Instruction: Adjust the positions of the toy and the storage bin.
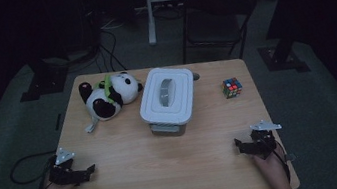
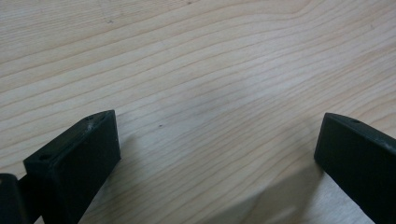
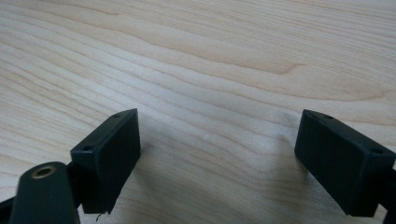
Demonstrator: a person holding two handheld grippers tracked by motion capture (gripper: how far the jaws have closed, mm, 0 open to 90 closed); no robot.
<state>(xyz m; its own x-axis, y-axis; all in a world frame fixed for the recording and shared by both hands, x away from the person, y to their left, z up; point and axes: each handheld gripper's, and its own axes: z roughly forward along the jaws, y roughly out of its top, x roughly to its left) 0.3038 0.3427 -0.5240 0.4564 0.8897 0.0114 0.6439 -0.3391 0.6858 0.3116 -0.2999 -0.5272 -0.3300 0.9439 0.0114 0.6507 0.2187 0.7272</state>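
Currently both left gripper (image 1: 83,174) and right gripper (image 1: 243,145) sit wide open, empty, at the near edge; lidded white box (image 1: 167,96) lies far-centre, long axis near-far, roughly equidistant.

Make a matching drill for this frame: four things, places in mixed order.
1 panda
2 box
3 cube
4 left gripper

a table's right side
b near left edge, jaws open
c middle, lid on
d far left, lying down

Pairs: 1-d, 2-c, 3-a, 4-b
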